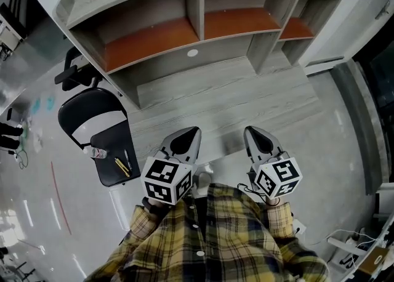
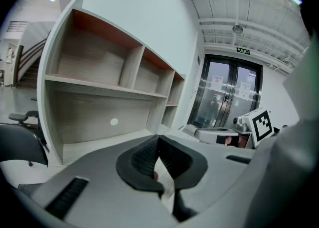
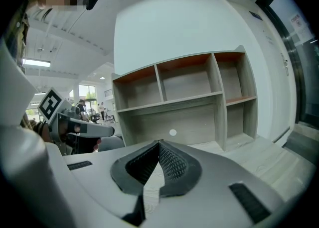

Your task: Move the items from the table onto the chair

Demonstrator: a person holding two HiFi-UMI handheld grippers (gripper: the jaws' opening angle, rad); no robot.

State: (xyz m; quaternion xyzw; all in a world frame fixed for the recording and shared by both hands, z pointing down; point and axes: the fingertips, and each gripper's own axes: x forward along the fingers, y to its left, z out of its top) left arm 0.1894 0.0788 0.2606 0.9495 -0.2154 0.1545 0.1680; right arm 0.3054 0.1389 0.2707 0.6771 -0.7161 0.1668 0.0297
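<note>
The items I can see lie on the chair (image 1: 79, 116). A small bottle (image 1: 95, 152) rests on its side at the seat's left edge. A couple of thin pen-like sticks (image 1: 122, 165), one yellow, lie just right of it on the black seat.

I see both tongs drawn close to the body, side by side and pointing forward over the near edge of the table (image 1: 234, 93). The left gripper (image 1: 192, 133) has its jaws pressed fully together with nothing between them, and its own view (image 2: 158, 138) shows the ribbed black pads meeting at the tip. The right gripper (image 1: 250, 131) is the same: closed tight and holding nothing (image 3: 159, 145). The sleeves behind them are yellow plaid.

The tabletop is pale grey wood grain. It is backed by a hutch (image 1: 197, 4) of three open bays with orange-brown shelf boards. There is a round white cable hole (image 1: 192, 53) in the hutch's rear panel.

The chair has a dark curved back with a lighter band. It stands on glossy grey floor (image 1: 43, 194) just beside the table's left end. From the jaws, the wood surface runs ahead to the hutch, and the table's left edge lies between the left gripper and the seat.
</note>
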